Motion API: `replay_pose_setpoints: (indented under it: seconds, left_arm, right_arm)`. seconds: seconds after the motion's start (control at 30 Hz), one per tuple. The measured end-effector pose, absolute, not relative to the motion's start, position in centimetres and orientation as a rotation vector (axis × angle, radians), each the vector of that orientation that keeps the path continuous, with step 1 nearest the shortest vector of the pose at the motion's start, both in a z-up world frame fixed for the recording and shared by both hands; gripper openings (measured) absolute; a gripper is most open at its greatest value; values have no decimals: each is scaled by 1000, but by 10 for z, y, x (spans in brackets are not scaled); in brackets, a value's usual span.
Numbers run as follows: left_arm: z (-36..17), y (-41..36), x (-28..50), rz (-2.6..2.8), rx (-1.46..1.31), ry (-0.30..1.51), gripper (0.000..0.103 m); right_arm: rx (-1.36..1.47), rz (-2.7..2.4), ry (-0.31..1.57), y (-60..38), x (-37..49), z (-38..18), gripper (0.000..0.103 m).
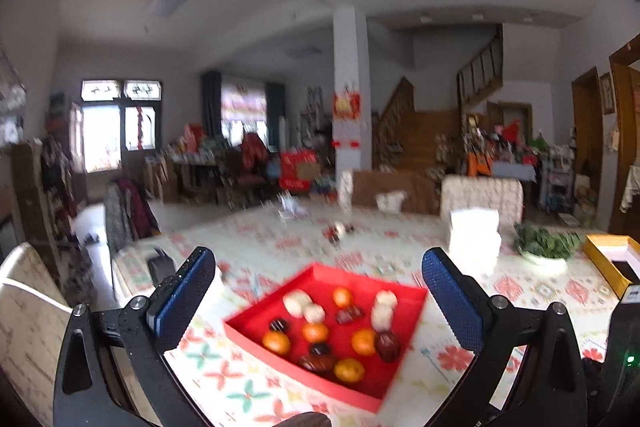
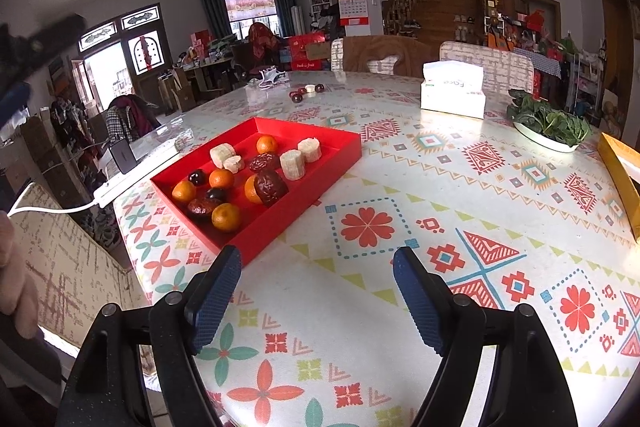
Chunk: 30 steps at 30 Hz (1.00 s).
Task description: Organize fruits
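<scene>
A red tray point(image 2: 340, 137) sits on the patterned table and holds several oranges point(image 2: 226, 217), dark red dates point(image 2: 271, 187), dark cherries point(image 2: 197, 177) and pale cut pieces point(image 2: 292, 165). In the left wrist view the red tray point(image 1: 408, 293) lies between and just beyond the fingers, with an orange point(image 1: 349, 370) near its front. My left gripper point(image 1: 319, 277) is open and empty above the tray. My right gripper point(image 2: 317, 273) is open and empty, just right of the tray's near corner. A few loose dark fruits and a pale piece point(image 2: 306, 91) lie farther back.
A tissue box point(image 2: 453, 89) stands at the back right, with a dish of green leaves point(image 2: 548, 125) beside it and a yellow box point(image 2: 622, 171) at the right edge. A white power strip point(image 2: 136, 169) with a black adapter lies left of the tray. Chairs ring the table.
</scene>
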<state>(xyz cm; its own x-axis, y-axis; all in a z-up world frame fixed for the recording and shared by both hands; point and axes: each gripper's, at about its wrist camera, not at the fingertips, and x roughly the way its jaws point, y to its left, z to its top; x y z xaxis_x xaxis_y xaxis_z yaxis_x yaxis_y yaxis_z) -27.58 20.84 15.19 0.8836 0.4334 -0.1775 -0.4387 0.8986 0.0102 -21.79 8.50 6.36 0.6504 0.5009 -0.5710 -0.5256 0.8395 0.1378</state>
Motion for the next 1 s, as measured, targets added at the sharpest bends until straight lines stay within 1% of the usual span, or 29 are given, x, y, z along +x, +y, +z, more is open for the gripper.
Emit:
replay_pose_setpoints:
  seconds: [0.27,0.63,1.0]
  left_arm:
    - [126,224,-244,409,-135,352,103]
    - [108,232,-230,469,-100,406,103]
    - [107,227,-228,485,-74,437,103]
  right_arm:
    - [-93,584,595,93,-222,62,86]
    - [-187,632,586,122,-224,60,87]
    - [-130,636,613,114,-212,64,87]
